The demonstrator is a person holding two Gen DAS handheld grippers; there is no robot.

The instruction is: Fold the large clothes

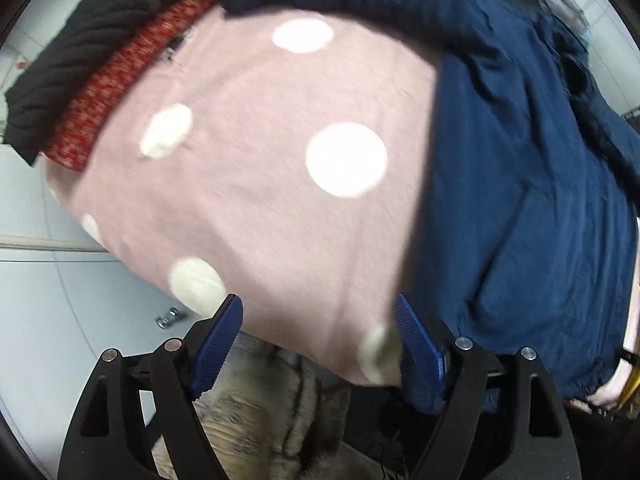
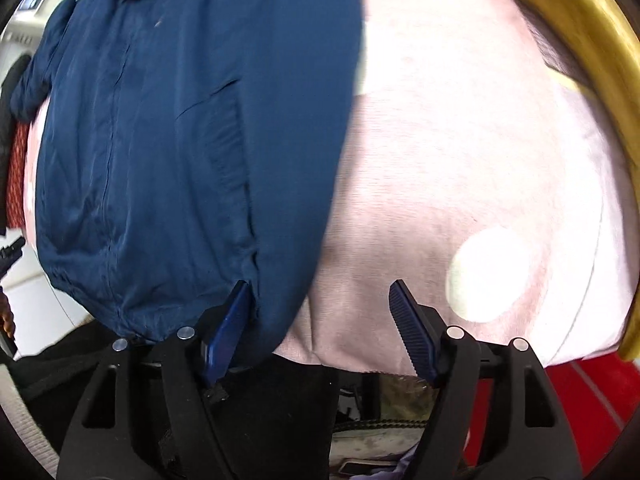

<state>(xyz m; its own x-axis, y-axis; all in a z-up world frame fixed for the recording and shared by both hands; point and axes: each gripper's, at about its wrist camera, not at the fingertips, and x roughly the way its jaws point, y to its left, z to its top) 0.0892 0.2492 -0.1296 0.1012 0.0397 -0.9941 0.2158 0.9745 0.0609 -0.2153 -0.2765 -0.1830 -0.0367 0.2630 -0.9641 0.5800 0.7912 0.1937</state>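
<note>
A: Bottom centre of the left wrist view: left hand-held gripper [image 1: 318,320], jaws wide, nothing pinched. Blue ribbed pads [image 1: 218,344] sit over the lower edge of the pink dotted cloth [image 1: 256,168], but no visible squeeze.

B: Noted. Task item?

A: Navy garment [image 1: 520,184], right half of frame, lying on top of the pink cloth, running up to the top edge. Its lower hem bunches just right of the right-hand pad.

B: Rt wrist view?

A: Right hand-held gripper [image 2: 318,316] bottom centre, jaws also wide apart. Navy garment [image 2: 180,140] fills the left half; its lower corner hangs at the left pad [image 2: 228,328], touching or just in front, can't tell which. No grip on it. Pink dotted cloth [image 2: 460,152] fills the right half, one white dot lower right.

B: Other stuff?

A: Left view, upper left: black ribbed knit [image 1: 80,52], w/ red speckled fabric [image 1: 132,84] between it and the pink cloth. Pale floor [image 1: 48,288] lower left. Right view: gold-yellow fabric [image 2: 580,32] along the upper right edge, red surface [image 2: 592,396] lower right. Both frames motion-blurred, fine detail unreadable.
</note>
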